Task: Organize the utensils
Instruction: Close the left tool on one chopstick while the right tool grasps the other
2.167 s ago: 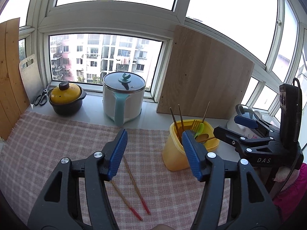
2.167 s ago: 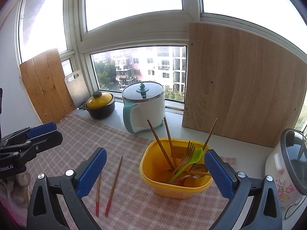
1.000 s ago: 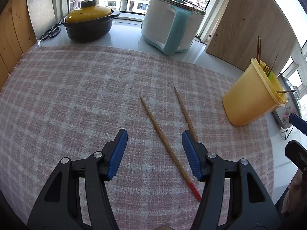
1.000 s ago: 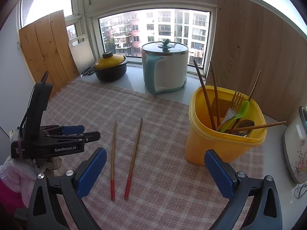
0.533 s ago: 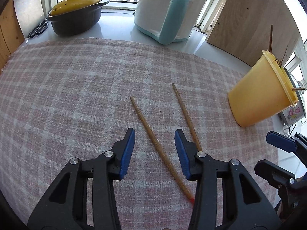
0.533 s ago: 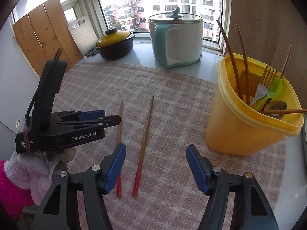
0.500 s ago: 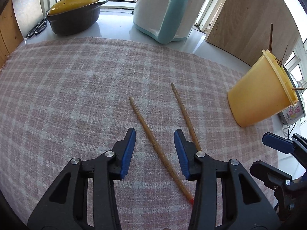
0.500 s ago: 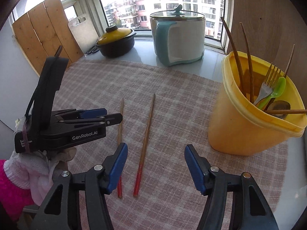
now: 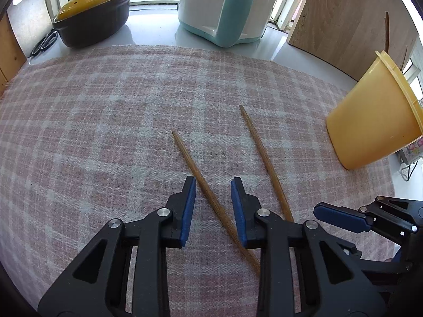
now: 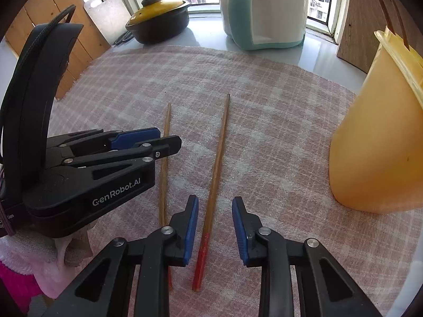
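Left wrist view: the camera sits just behind the left gripper (image 9: pixel 213 185), tilted steeply down and close over the pink checked cloth (image 9: pixel 105 121) on the bench, facing the window sill.

Right wrist view: the camera sits behind the right gripper (image 10: pixel 215 203), equally steep and close, facing the same way from a position further right.

Shared field: both views take in the two wooden chopsticks (image 9: pixel 260 152) (image 10: pixel 219 145), the yellow plastic tub (image 9: pixel 375 121) (image 10: pixel 375 142), the white and teal pot (image 9: pixel 224 5) (image 10: pixel 264 10) and the black casserole with yellow lid (image 9: pixel 92 13) (image 10: pixel 161 21). Each view also catches the other gripper at its edge.
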`<state>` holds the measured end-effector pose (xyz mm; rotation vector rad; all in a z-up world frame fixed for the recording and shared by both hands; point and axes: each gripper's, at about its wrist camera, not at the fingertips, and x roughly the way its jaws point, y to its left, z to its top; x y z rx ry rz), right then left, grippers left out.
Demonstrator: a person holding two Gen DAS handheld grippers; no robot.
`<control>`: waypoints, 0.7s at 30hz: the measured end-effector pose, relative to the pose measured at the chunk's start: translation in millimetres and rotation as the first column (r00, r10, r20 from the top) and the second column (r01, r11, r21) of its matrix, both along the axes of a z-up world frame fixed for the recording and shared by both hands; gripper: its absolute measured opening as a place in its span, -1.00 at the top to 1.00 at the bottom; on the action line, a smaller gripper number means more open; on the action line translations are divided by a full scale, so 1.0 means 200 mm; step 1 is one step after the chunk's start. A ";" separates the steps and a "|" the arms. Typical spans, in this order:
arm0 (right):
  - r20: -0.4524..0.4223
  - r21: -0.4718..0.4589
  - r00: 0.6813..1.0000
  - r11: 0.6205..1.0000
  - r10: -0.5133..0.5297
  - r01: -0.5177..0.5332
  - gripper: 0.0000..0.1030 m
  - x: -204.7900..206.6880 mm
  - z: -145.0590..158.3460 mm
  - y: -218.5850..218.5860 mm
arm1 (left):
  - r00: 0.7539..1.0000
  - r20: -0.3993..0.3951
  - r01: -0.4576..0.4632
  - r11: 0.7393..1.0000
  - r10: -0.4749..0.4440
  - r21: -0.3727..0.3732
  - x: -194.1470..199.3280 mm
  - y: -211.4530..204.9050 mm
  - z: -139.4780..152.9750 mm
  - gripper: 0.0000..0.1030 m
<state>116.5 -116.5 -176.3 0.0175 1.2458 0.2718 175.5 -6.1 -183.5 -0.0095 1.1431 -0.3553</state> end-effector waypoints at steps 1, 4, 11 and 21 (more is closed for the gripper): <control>-0.005 0.001 1.000 1.000 -0.003 0.003 0.53 0.00 -0.01 0.00 | 1.000 -0.002 0.000 1.000 0.000 0.002 0.00 0.00 -0.01 0.50; -0.016 0.004 1.000 1.000 -0.001 0.001 0.54 0.01 -0.04 0.01 | 1.000 0.008 0.004 1.000 -0.005 0.011 0.00 0.00 -0.01 0.54; -0.032 -0.023 0.999 1.000 0.011 -0.012 0.81 0.00 -0.06 0.03 | 1.000 0.030 0.009 1.000 -0.010 0.026 0.01 0.01 -0.03 0.75; -0.066 -0.005 0.998 1.000 0.020 -0.021 0.92 -0.08 -0.06 -0.01 | 0.999 0.020 0.040 0.999 -0.041 0.012 -0.08 0.04 -0.02 0.84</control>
